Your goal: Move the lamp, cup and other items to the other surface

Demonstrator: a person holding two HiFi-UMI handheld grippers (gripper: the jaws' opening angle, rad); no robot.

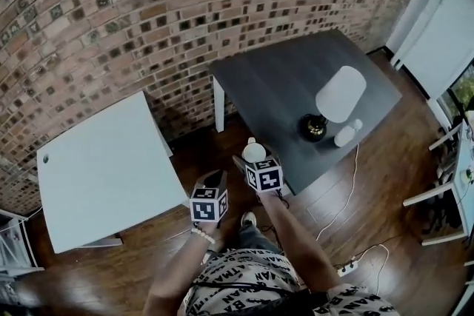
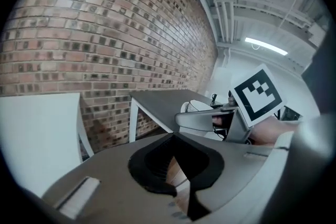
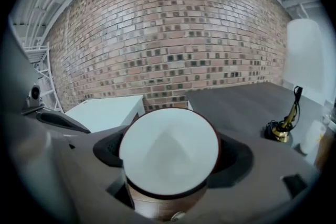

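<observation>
Right gripper [image 1: 257, 163] is clamped on a cup [image 3: 169, 150], jaws pressing its brown sides. The cup is upright with a dark rim and a white inside, and nothing shows in it. It is held in the air just off the dark table's [image 1: 281, 78] near edge, over the wood floor [image 1: 370, 211]. Left gripper [image 2: 177, 178] has its jaws together with nothing between them, only floor showing through the slit. It hangs just left of the right gripper, also off the dark table's near edge. Lamp [image 1: 332, 103] stands on the dark table toward its near right side, with a white shade over a dark, brassy base. A small white item [image 1: 346, 134] sits just right of the lamp base on the dark table; what it is can't be told. A white cord [image 1: 348, 189] drops from the dark table's near edge to the floor. White table [image 1: 104, 166] stands left of the dark table, apart from it, top bare. Brick wall [image 1: 148, 11] runs behind the dark table.
</observation>
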